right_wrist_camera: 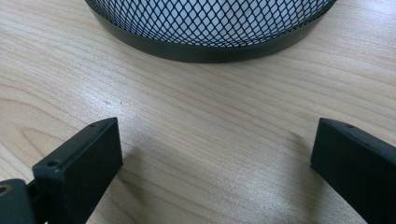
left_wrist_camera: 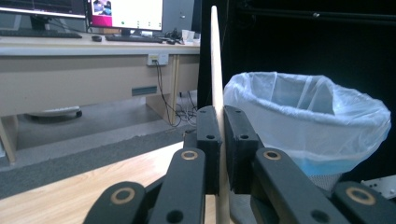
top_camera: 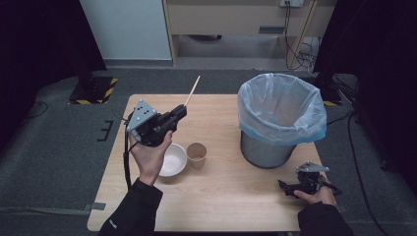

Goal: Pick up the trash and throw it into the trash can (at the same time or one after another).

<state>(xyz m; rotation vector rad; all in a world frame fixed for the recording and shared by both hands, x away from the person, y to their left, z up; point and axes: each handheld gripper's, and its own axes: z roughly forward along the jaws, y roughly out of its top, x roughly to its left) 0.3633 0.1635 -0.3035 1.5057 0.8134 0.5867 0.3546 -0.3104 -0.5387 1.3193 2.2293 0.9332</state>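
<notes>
Left gripper (left_wrist_camera: 219, 154) fingers pinch chopstick (left_wrist_camera: 215, 70); right gripper (right_wrist_camera: 212, 163) fingers wide, seemingly empty.

High view overhead, gripper views low, all sharing the bin (top_camera: 281, 118).

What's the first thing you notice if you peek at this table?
The big bin with a pale plastic bag stands at the table's far right. Next, the left tool is lifted over the table, pinching a thin wooden stick that points up and away. Below it sit a white bowl and a paper cup, side by side.
</notes>
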